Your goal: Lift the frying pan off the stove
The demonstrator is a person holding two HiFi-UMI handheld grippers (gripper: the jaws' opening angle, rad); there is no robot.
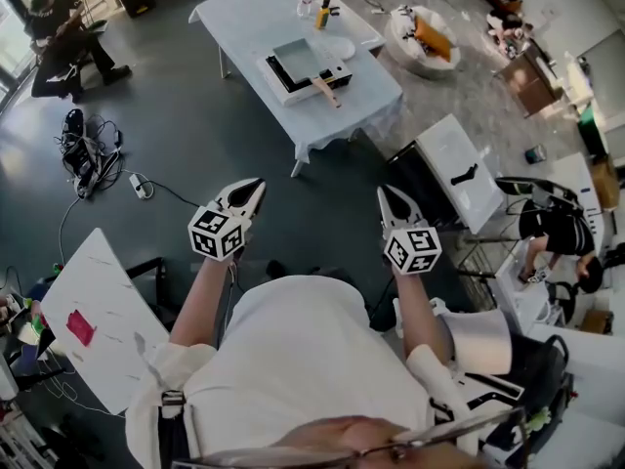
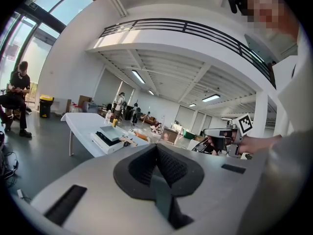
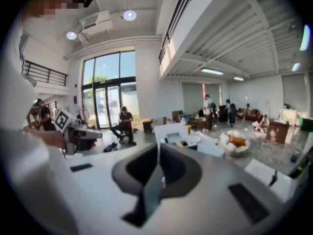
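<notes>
The left gripper and right gripper are hovering by the person's chest, jaws pressed together on nothing. The pan is sitting on the stove on the table, well apart from both. Its handle seems to be pointing this way. Arriving with the jaws together risks knocking the handle and skidding the pan.

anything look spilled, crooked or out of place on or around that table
Nothing on the table looks spilled or damaged. The frying pan sits on the stove, its handle pointing toward the near edge. The only untidy spot is a tangle of cables on the floor left of the table.
</notes>
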